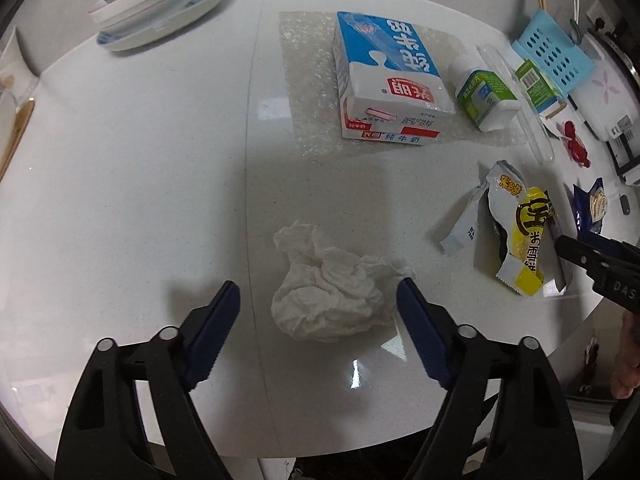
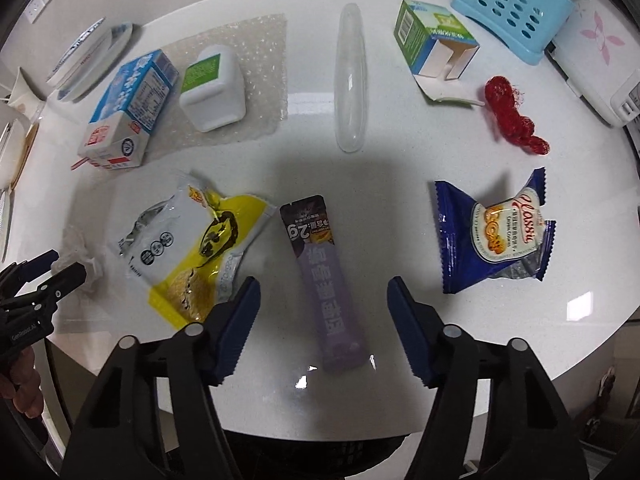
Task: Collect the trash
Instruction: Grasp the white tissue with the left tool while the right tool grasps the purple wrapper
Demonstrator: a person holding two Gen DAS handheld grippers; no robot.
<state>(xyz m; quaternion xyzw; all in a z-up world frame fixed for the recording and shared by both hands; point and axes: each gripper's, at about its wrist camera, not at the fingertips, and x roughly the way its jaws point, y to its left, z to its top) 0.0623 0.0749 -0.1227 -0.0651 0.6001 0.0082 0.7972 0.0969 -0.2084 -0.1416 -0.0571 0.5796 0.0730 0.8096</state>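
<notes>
Both tongs gape wide: left tongs (image 1: 319, 294) straddle the crumpled tissue (image 1: 328, 292), right tongs (image 2: 324, 290) straddle the purple sachet (image 2: 326, 280).

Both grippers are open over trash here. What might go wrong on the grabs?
1. The left gripper straddles the crumpled tissue; its loose folds may tear or slip free.
2. The purple sachet lies flat between the right gripper jaws; they may skid over it.
3. The yellow wrapper lies beside one jaw and could get snagged.
</notes>
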